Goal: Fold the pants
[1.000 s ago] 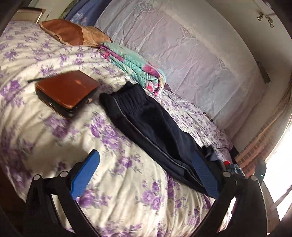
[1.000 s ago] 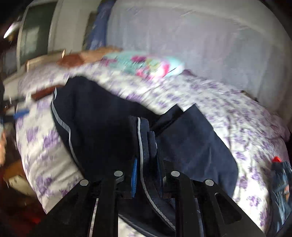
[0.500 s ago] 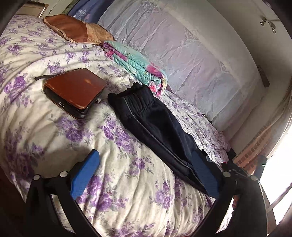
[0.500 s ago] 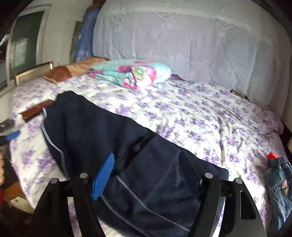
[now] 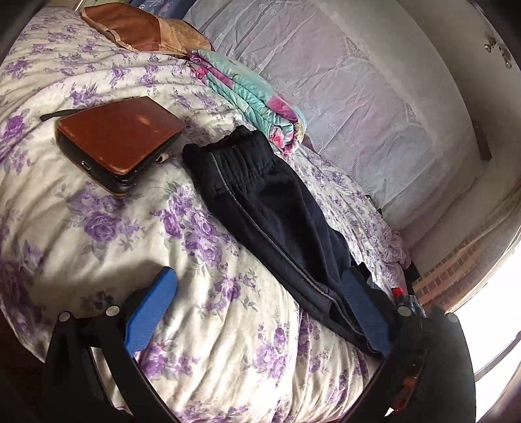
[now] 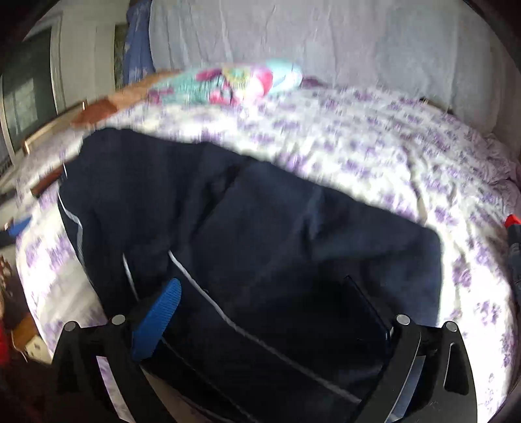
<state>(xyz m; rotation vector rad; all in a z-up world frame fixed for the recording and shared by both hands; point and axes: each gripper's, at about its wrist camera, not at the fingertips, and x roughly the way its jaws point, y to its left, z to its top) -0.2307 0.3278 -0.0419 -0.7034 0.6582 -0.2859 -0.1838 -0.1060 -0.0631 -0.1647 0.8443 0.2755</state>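
Observation:
Dark navy track pants [image 5: 273, 214] with a grey side stripe lie on the purple-flowered bedspread [image 5: 97, 227], waistband toward the pillows. My left gripper [image 5: 260, 309] is open and empty over the bed's near edge, its right pad beside the pants' lower part. In the right wrist view the pants [image 6: 260, 234] show their lower part folded over. My right gripper [image 6: 267, 309] is open above that fold, holding nothing. This view is blurred.
A brown case on a dark tablet [image 5: 117, 143] lies left of the waistband. A folded turquoise quilt [image 5: 250, 101] and a brown pillow [image 5: 140, 29] sit at the head. A lace-covered wall [image 5: 374, 97] runs behind. Jeans [image 6: 516, 247] lie at the right edge.
My right gripper was shut on the pants' leg end a second ago, then opened and let it drop onto the pants. My left gripper stayed open and drifted a little.

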